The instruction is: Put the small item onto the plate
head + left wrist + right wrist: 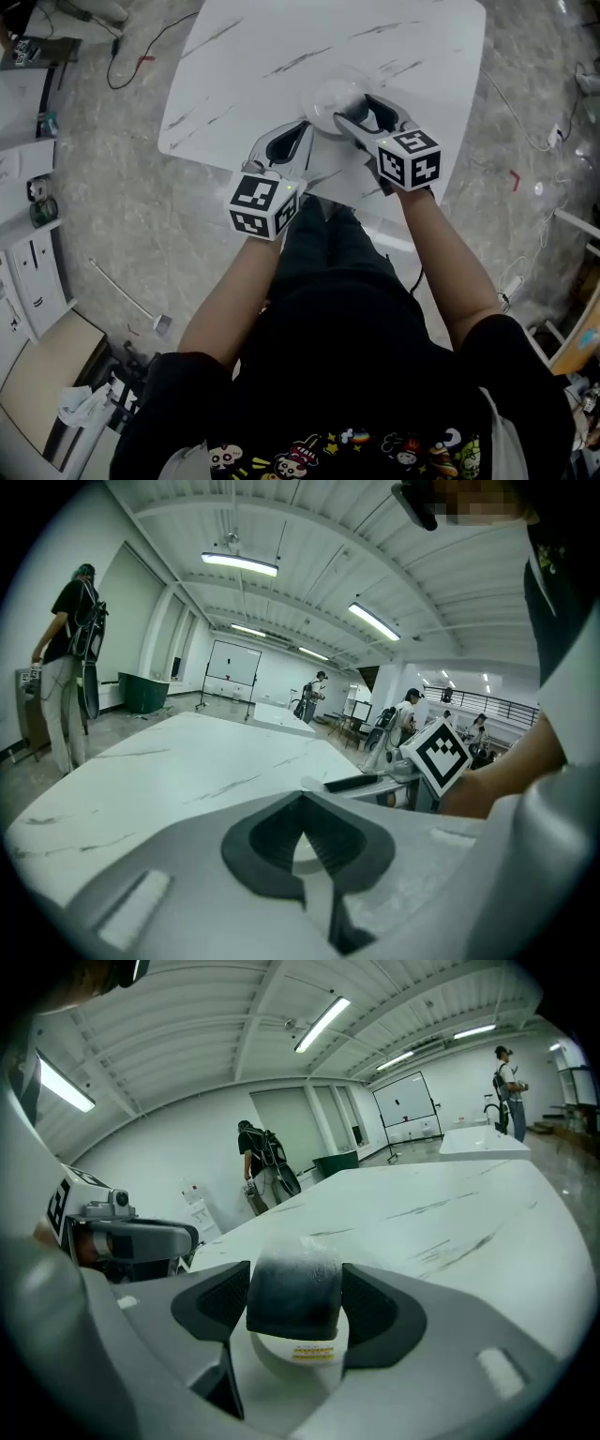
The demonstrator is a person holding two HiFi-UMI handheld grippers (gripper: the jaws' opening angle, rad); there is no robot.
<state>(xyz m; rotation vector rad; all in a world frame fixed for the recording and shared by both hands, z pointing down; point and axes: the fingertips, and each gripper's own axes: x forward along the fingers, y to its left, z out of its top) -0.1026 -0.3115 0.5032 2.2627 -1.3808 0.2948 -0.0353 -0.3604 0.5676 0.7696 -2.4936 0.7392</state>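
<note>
Sitting squeezed between the pads of the right tongs (295, 1302), the small item (292, 1279) looks like a dark little cup shape with a frosted top. Both pads are pressed flat against its sides, so it's a proper grip. Right under it there's a white round bit with a tiny yellow label (300, 1352); can't tell if that's part of the item or something below it. From the head view, those tongs reach in over the near right edge of the pale round plate (323, 98), which is on the white marbled surface (281, 56). Whether the item touches the plate is hard to say from here.

The left tongs (300, 797) are just beside it on the person's left, tips closed together with nothing between them, near the surface's front edge.

Further out, a person (258, 1171) with a backpack stands by the far wall.
</note>
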